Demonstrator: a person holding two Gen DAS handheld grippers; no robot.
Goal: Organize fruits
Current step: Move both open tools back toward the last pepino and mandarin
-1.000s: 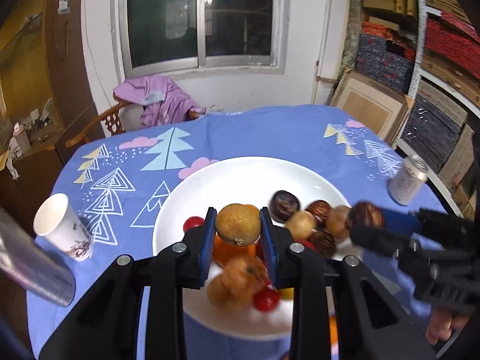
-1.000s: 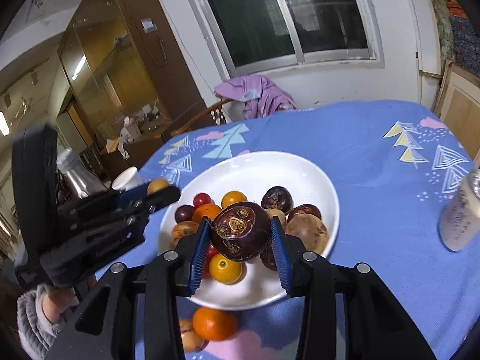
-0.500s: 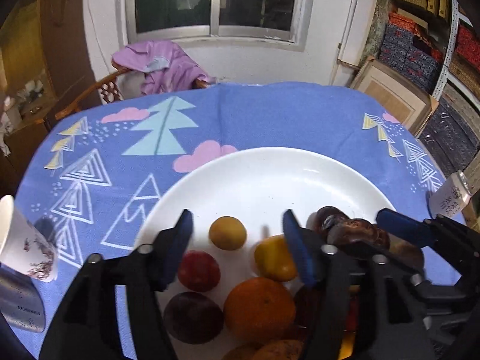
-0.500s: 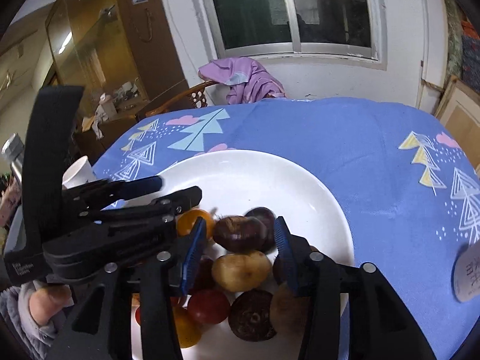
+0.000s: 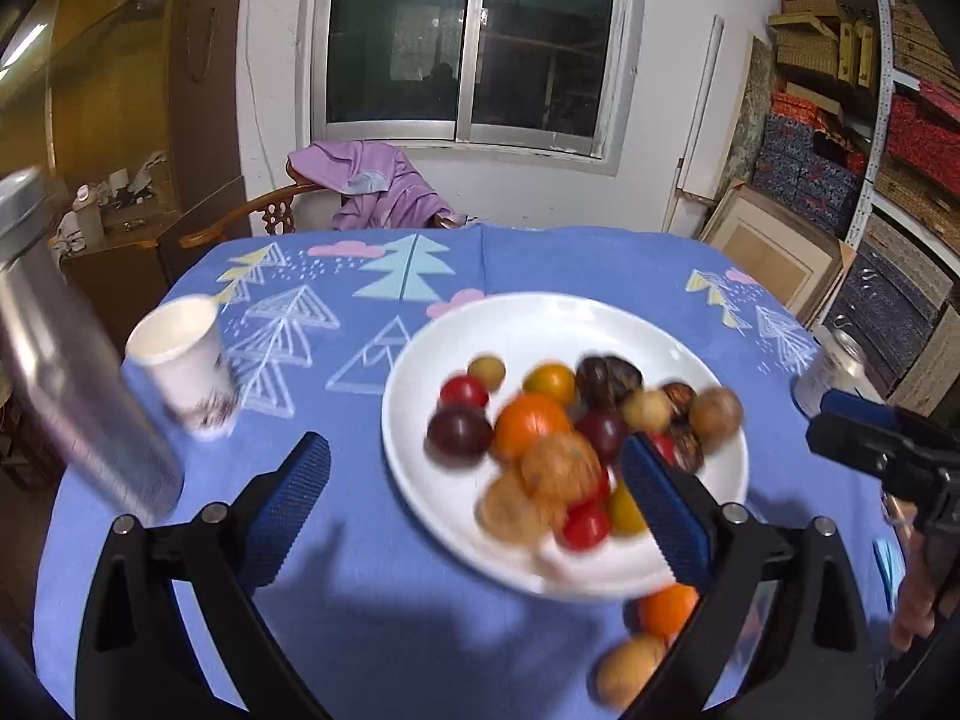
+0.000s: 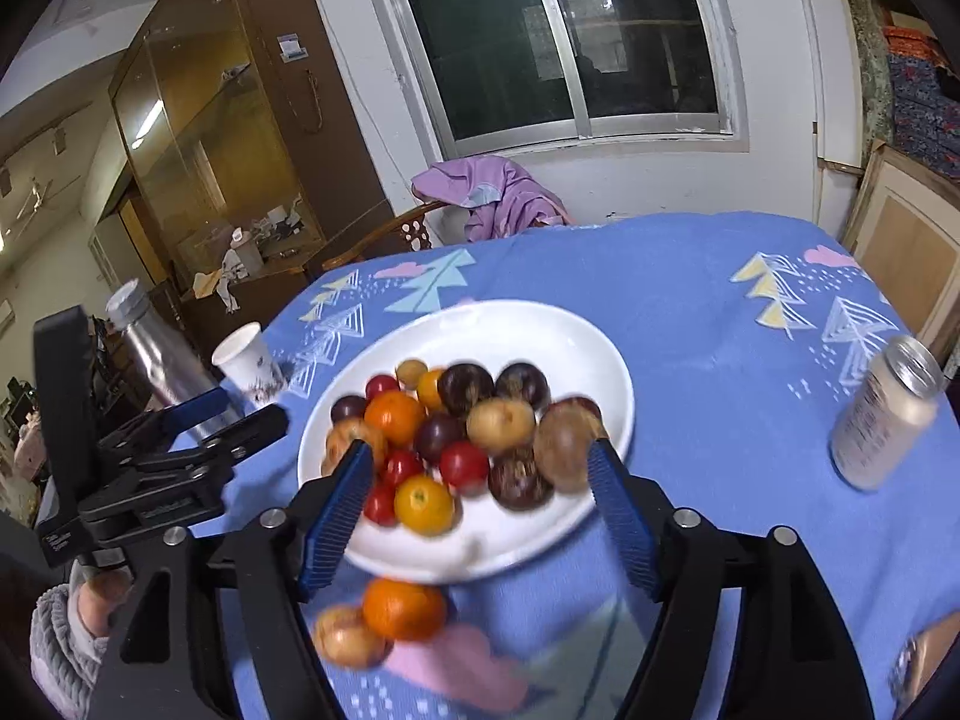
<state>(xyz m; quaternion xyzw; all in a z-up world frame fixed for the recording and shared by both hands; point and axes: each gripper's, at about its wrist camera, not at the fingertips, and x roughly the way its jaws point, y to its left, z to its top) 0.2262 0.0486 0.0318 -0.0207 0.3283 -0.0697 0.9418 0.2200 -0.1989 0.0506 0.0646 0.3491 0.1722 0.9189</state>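
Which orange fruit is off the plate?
The orange on the cloth just below the plate rim, beside a tan fruit; the others lie in the plate.

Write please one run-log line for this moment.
left gripper: opening, empty | right gripper: opening, empty | plate: full of fruit | orange, brown fruit: on cloth, off plate

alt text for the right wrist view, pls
A white plate piled with small fruit sits on a blue tablecloth, seen between the opening, empty jaws of the right gripper. An orange and a tan fruit lie on the cloth just off the plate's near rim. The left gripper is at left, a can at right.
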